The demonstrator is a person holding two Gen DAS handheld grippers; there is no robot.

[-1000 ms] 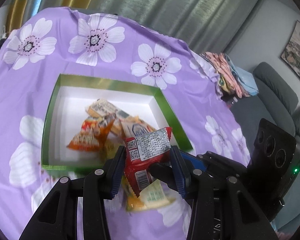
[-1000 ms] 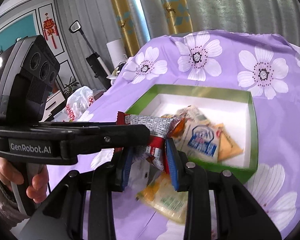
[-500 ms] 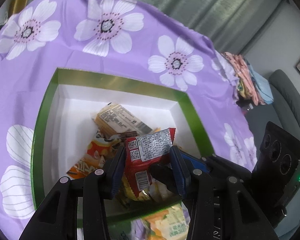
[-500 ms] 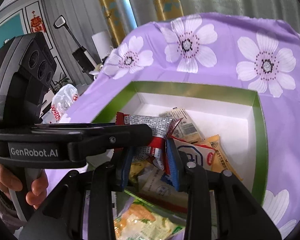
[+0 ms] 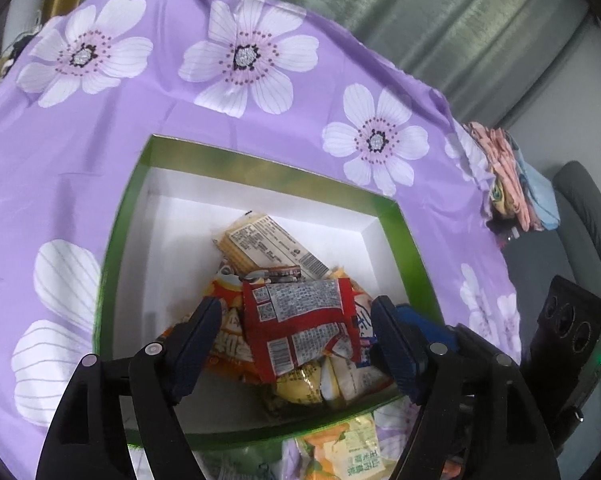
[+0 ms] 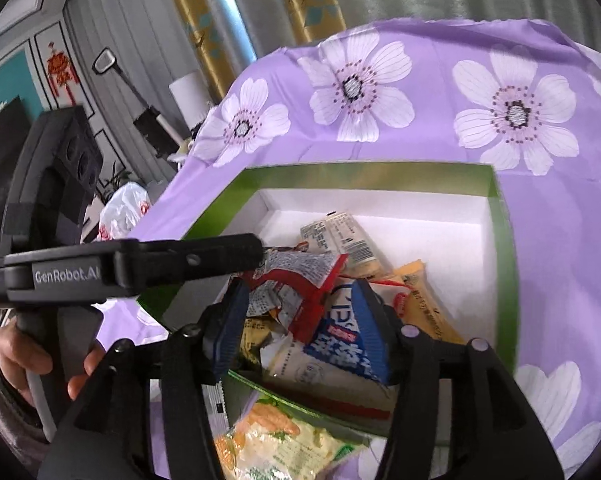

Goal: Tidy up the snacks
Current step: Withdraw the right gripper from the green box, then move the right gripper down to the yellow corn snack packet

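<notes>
A green box (image 5: pixel 410 240) with a white inside holds several snack packets. A red snack packet (image 5: pixel 300 328) with a grey label lies on top of the pile, between my open left gripper's (image 5: pixel 296 336) fingers and free of them. In the right wrist view the same red packet (image 6: pixel 300 280) lies by my open right gripper (image 6: pixel 300 328), which hangs over the box's (image 6: pixel 504 280) near edge. A beige wafer packet (image 5: pixel 268 244) lies further back in the box.
A yellow-green snack packet (image 6: pixel 276 444) lies on the purple flowered tablecloth (image 5: pixel 80 152) just outside the box's near wall; it also shows in the left wrist view (image 5: pixel 348 452). A grey sofa (image 5: pixel 580 216) with folded cloths stands to the right.
Both grippers opened and let go of the red packet, which now lies on the pile in the box. Both moved forward over the box.
</notes>
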